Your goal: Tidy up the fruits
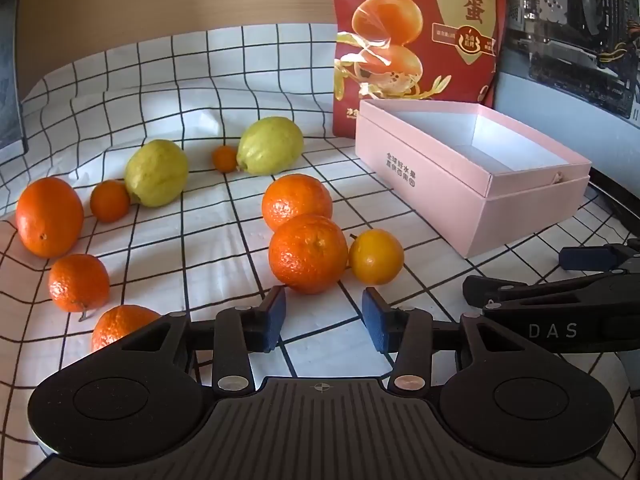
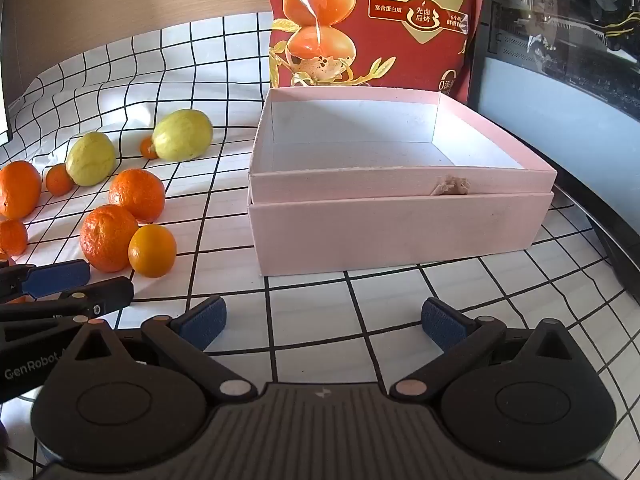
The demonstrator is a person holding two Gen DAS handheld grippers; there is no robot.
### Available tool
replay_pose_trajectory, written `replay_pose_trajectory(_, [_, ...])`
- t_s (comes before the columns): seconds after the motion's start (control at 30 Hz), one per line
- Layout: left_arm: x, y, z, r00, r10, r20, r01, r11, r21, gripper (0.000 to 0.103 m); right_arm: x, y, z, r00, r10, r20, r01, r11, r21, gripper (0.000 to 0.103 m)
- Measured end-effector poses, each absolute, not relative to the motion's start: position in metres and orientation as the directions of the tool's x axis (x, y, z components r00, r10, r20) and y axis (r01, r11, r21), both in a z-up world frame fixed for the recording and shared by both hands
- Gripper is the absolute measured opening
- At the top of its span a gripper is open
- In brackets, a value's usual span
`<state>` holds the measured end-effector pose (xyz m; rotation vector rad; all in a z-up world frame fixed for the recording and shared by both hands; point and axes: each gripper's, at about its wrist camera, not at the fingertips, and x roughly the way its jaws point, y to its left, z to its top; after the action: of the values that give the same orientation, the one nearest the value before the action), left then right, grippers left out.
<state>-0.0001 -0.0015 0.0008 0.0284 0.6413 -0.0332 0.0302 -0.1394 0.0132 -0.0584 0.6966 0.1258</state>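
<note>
Nothing is sorted yet, as far as both views show; the pink box (image 2: 400, 216) stands on the checked cloth (image 1: 200, 248) of the worktop with its white inside bare, and every fruit lies loose on the cloth to its left.

The count in the left wrist view: two yellow-green lemons (image 1: 157, 173) near the back, well apart from the box; a tiny orange one (image 1: 225, 159) touching the farther lemon; a large orange (image 1: 49, 217) at the far left with a small one (image 1: 109, 201) beside it; two mandarins (image 1: 79, 282) low on the left, the nearer partly hidden by the gripper body; two big mandarins (image 1: 308, 253) touching each other in the middle, with a smooth yellow-orange fruit (image 1: 376, 256) touching the front one.

The left gripper (image 1: 324, 325) hangs just short of the front mandarin, its blue pads partway apart with nothing between them; that gap looks narrower than the fruit ahead, so I judge it must widen before any grasp. The right gripper (image 2: 324, 324) faces the box, jaws spread wide and empty.

So the whole job is left: each fruit has to be picked up and, presumably, set in the box; whether by kind I cannot tell.
</note>
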Motion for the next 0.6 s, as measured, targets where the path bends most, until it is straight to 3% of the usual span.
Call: replay_pose_trajectory(0.6, [0.0,-0.0009,0.0009,0.801,-0.026,-0.599,0.04,0.999,0.009,0.049,0.0302,-0.1394,0.0128,0.76,0.096,-0.643,-0.135,0.991,-0.012,0.103])
